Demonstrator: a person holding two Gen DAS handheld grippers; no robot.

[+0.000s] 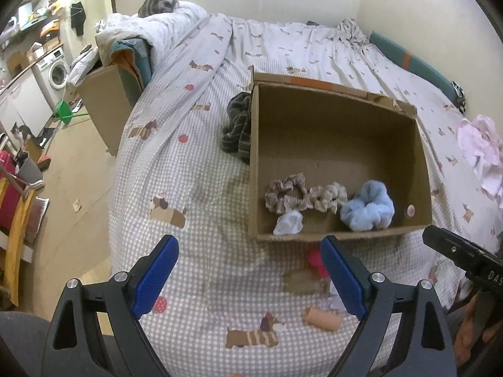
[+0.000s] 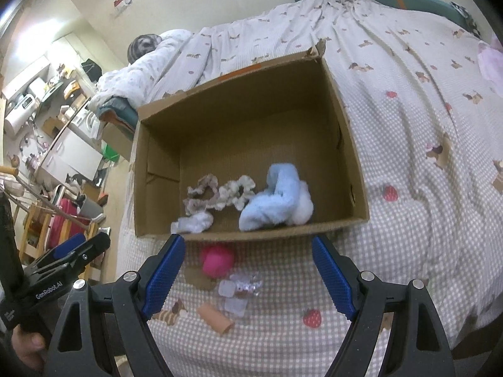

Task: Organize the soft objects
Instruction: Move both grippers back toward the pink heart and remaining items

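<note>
An open cardboard box (image 1: 339, 97) (image 2: 355, 163) sits on the bed. Inside lie a brown scrunchie (image 1: 284, 191) (image 2: 199, 194), a beige scrunchie (image 1: 328, 196) (image 2: 237, 190), a fluffy light blue scrunchie (image 1: 367, 210) (image 2: 273, 201) and a small white piece (image 1: 287, 223) (image 2: 193, 223). In front of the box lie a pink soft item (image 1: 316, 260) (image 2: 217, 260), a peach roll (image 1: 322, 317) (image 2: 215, 317) and clear small pieces (image 2: 239, 292). My left gripper (image 1: 248, 279) is open and empty above the bedspread. My right gripper (image 2: 248, 276) is open and empty above the pink item.
A dark striped cloth (image 1: 237, 125) lies left of the box. Pink clothing (image 1: 481, 150) lies at the right of the bed. A folded duvet and a grey pillow (image 1: 160, 4) are at the bed's head. The floor with clutter and a washing machine (image 1: 55, 70) is to the left.
</note>
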